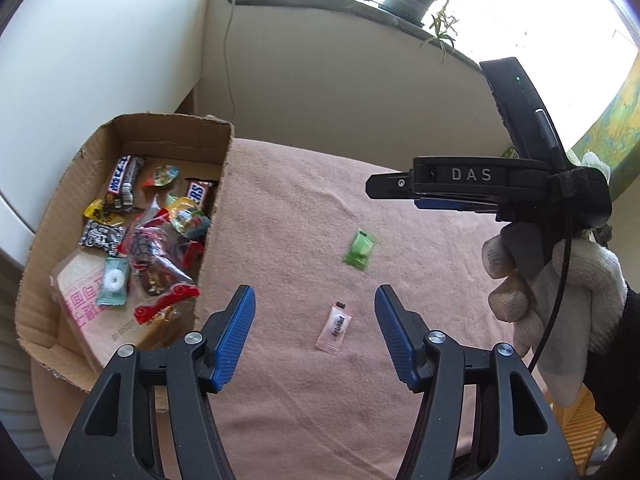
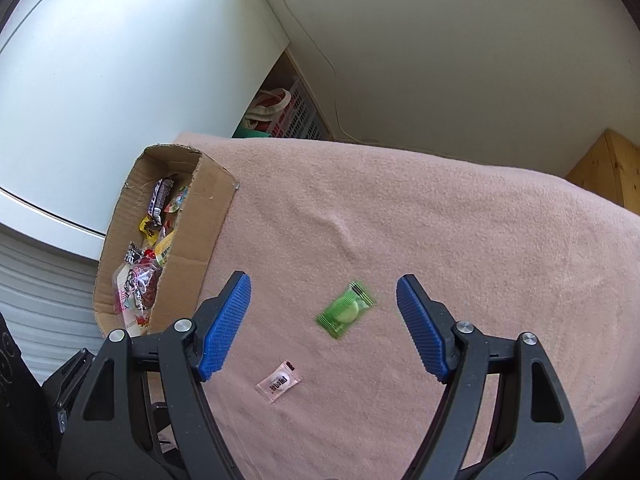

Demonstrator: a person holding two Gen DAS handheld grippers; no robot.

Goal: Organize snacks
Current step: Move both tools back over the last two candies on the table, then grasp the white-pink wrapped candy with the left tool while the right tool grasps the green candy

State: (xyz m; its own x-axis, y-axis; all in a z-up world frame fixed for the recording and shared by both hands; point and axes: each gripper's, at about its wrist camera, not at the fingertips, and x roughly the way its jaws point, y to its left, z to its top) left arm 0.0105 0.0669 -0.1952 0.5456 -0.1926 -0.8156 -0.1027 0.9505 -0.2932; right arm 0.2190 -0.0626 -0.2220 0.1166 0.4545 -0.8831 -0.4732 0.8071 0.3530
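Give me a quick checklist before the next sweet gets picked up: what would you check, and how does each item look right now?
1. Left hand-held gripper empty, jaws apart: ok.
2. Right hand-held gripper empty, jaws apart: ok.
3. Green sweet lies flat on the pink cloth, framed between the right fingers: ok.
4. Pink sachet lies apart from the green sweet, framed between the left fingers: ok.
5. Cardboard box open on top, room for more: ok, though already crowded.
6. Pads down at cloth level: cannot tell.
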